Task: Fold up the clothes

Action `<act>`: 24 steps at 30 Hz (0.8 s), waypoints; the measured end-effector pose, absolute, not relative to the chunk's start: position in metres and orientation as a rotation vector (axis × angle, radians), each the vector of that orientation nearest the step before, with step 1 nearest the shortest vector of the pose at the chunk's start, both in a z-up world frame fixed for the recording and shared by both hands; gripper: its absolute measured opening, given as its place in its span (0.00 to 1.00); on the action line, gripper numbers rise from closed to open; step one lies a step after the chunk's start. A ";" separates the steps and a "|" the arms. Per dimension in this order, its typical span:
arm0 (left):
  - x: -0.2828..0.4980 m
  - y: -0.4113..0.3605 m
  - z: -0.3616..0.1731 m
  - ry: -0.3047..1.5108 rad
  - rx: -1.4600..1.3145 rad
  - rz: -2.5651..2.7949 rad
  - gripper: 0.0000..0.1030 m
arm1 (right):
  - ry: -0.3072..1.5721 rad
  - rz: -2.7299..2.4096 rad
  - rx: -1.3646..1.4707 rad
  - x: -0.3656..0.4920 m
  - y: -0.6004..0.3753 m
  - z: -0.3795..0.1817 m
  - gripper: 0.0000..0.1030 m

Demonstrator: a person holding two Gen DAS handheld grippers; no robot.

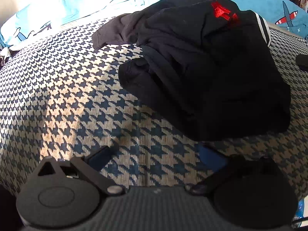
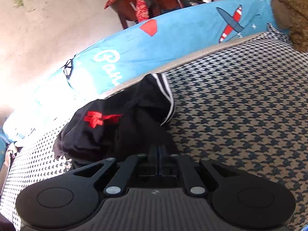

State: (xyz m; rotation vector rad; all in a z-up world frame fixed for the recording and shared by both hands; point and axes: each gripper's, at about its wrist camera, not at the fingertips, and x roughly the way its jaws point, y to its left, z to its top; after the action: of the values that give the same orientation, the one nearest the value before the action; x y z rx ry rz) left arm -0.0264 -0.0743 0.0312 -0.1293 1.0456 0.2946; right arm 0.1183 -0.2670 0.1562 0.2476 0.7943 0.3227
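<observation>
A crumpled black garment [image 1: 202, 67] with a red logo [image 1: 223, 11] and a white-striped cuff [image 1: 263, 28] lies bunched on the houndstooth cover [image 1: 57, 88]. My left gripper [image 1: 156, 152] hovers just in front of its near edge, open, with nothing between the fingers [image 1: 100, 157]. In the right wrist view the same black garment [image 2: 115, 127] sits left of centre with its red logo [image 2: 96, 120] up. My right gripper [image 2: 158, 149] has its fingers pressed together on a taut corner of the cloth.
A blue sheet [image 2: 173, 44] printed with airplanes borders the far side of the houndstooth cover [image 2: 240, 105]. A brown plush thing [image 2: 292, 19] sits at the far right corner. Wooden chairs with a red cloth [image 2: 138, 2] stand on the floor beyond.
</observation>
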 end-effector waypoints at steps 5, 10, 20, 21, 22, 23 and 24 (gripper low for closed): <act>-0.034 -0.066 0.037 1.029 -0.152 0.307 1.00 | 0.807 0.382 0.238 0.112 -0.256 0.154 0.06; -0.036 -0.045 0.045 0.995 -0.178 0.354 1.00 | 0.826 0.448 0.240 0.110 -0.246 0.151 0.06; -0.029 0.002 0.048 0.959 -0.220 0.411 1.00 | 0.862 0.588 0.175 0.103 -0.210 0.138 0.14; -0.030 0.002 0.049 0.956 -0.222 0.414 1.00 | 0.865 0.599 0.159 0.102 -0.205 0.137 0.16; -0.032 0.004 0.049 0.951 -0.219 0.415 1.00 | 0.868 0.611 0.144 0.100 -0.200 0.136 0.17; -0.033 0.005 0.049 0.945 -0.216 0.416 1.00 | 0.870 0.624 0.130 0.099 -0.196 0.134 0.18; -0.034 0.007 0.049 0.939 -0.213 0.417 1.00 | 0.869 0.640 0.120 0.098 -0.191 0.133 0.19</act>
State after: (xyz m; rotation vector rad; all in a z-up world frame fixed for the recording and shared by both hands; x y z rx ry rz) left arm -0.0339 0.0071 0.0495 -0.2128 0.9392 0.4171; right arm 0.0979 -0.1908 0.1335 0.1198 0.8694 0.6401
